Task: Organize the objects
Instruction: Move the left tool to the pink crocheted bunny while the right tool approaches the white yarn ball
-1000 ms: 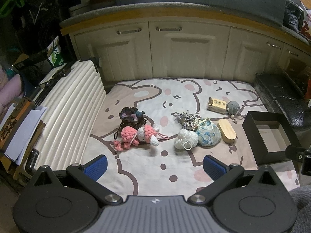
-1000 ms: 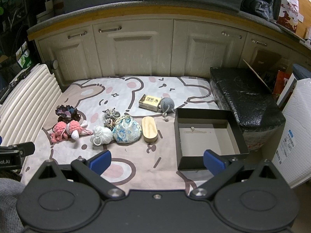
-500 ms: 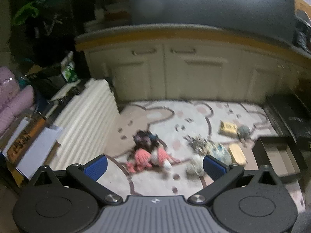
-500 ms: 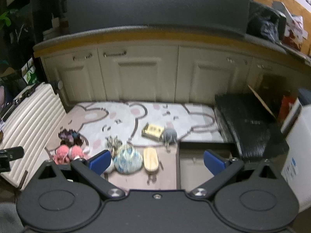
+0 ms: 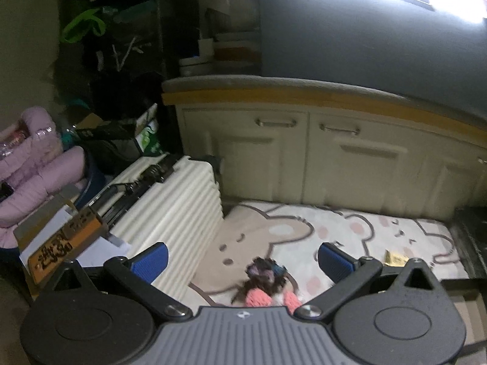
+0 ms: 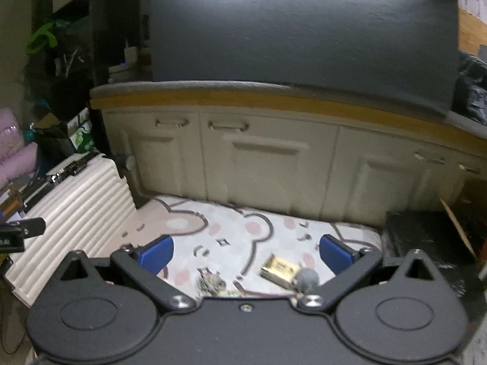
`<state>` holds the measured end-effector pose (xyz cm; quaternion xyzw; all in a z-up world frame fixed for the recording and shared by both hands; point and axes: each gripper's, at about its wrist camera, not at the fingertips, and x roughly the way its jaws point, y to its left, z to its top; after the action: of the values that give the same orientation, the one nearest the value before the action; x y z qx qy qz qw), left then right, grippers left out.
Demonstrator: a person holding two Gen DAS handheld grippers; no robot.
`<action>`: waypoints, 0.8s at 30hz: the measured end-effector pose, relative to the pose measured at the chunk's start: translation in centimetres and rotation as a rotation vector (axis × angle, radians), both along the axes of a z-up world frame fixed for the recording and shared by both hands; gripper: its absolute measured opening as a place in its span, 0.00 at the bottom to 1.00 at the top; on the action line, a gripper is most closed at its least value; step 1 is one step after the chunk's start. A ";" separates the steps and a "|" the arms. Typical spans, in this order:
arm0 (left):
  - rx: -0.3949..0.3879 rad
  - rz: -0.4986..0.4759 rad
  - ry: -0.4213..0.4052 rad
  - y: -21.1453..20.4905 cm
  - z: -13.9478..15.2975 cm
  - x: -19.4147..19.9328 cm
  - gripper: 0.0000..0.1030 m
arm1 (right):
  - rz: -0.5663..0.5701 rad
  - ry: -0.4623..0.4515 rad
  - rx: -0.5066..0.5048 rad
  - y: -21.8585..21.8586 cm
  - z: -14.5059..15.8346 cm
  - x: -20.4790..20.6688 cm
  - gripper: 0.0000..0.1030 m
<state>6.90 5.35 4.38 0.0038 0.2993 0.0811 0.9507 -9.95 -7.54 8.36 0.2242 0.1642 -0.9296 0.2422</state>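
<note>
1. A cream cabinet (image 5: 350, 164) with metal handles fills the far side in both views, under a grey and orange top edge, and a dark grey panel (image 6: 304, 30) rises above it.
2. A white ribbed suitcase (image 5: 170, 213) lies along the left edge of the cartoon bear mat (image 5: 304, 231); papers and an orange box (image 5: 61, 243) rest beside it, and pink padded cloth (image 5: 39, 164) shows at the far left.
3. On the right, a black wrapped block (image 6: 426, 237) borders the mat.
4. The left gripper (image 5: 242, 258) has its jaws spread wide and holds nothing; both blue pads are free in the air above the mat.
5. The dark crochet piece (image 5: 266, 272) and the pink crochet toy (image 5: 258, 298) lie on the mat low between the left jaws, close to the gripper body, which hides part of the toy.
6. The right gripper (image 6: 246, 251) also has its jaws spread wide and empty.
7. The small yellow box (image 6: 278, 269) lies on the mat between the right jaws, nearer to the right pad, and the grey ball (image 6: 307, 278) touches it on its right.
8. A grey-yellow tangled bundle (image 6: 211, 283) lies left of the box, partly hidden by the gripper body.
9. Both views are blurred, so finer details of these things cannot be told.
</note>
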 end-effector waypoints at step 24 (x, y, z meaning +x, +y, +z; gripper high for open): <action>-0.004 -0.272 0.113 0.4 -11.8 7.8 1.00 | -0.019 -0.196 0.002 -3.6 -13.2 -8.4 1.00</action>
<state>14.71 5.78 -7.44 0.0471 0.3493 -0.0493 0.9345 -18.37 -11.14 -4.83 0.3161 0.1387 -0.9052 0.2481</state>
